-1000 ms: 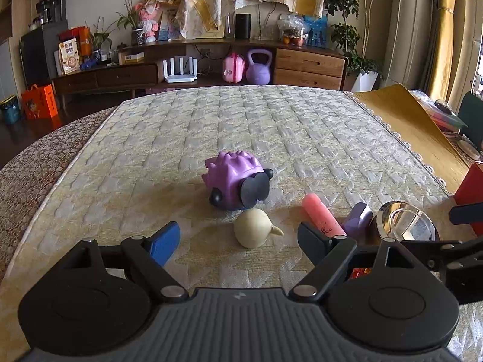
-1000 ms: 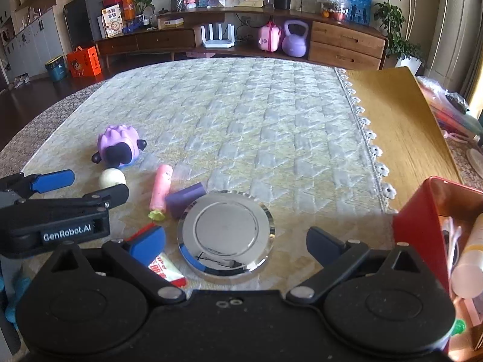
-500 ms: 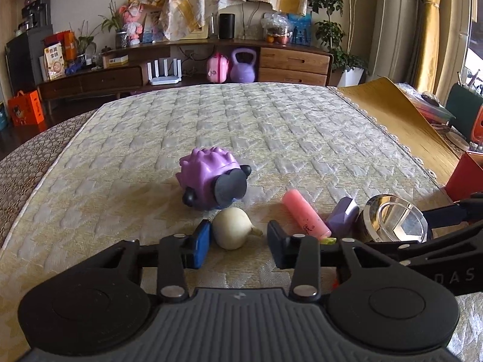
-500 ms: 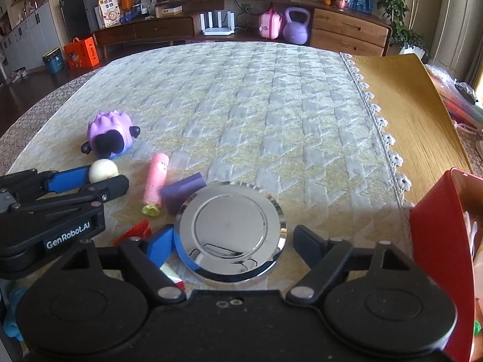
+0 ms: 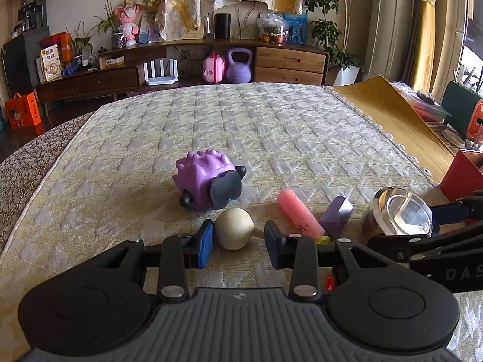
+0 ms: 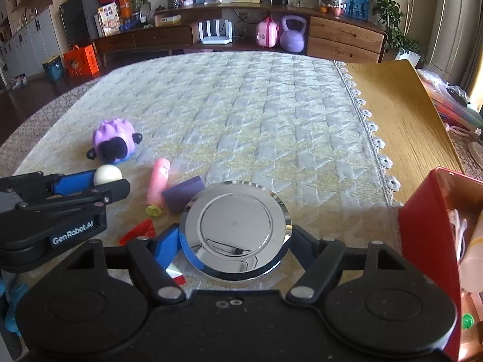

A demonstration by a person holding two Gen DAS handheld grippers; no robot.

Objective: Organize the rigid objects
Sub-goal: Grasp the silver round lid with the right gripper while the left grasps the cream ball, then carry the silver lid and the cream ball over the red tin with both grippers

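A cream onion-shaped toy (image 5: pixel 234 233) lies on the quilted tablecloth between the fingers of my left gripper (image 5: pixel 238 242). The left finger touches it; a small gap shows at the right finger. It also shows in the right wrist view (image 6: pixel 107 175). My right gripper (image 6: pixel 235 241) is shut on a shiny round metal disc (image 6: pixel 237 229), also seen in the left wrist view (image 5: pixel 401 215). A purple spiky toy (image 5: pixel 209 182), a pink cylinder (image 5: pixel 299 214) and a purple block (image 5: pixel 336 215) lie nearby.
A red box (image 6: pixel 434 241) holding a bottle stands at the right. A red packet (image 6: pixel 139 232) lies by the right gripper's left finger. A wooden mat (image 6: pixel 401 114) covers the table's right side. A sideboard (image 5: pixel 181 69) stands beyond the table.
My left gripper's fingers closed in from wide open around the cream toy. My right gripper moved forward and closed onto the metal disc.
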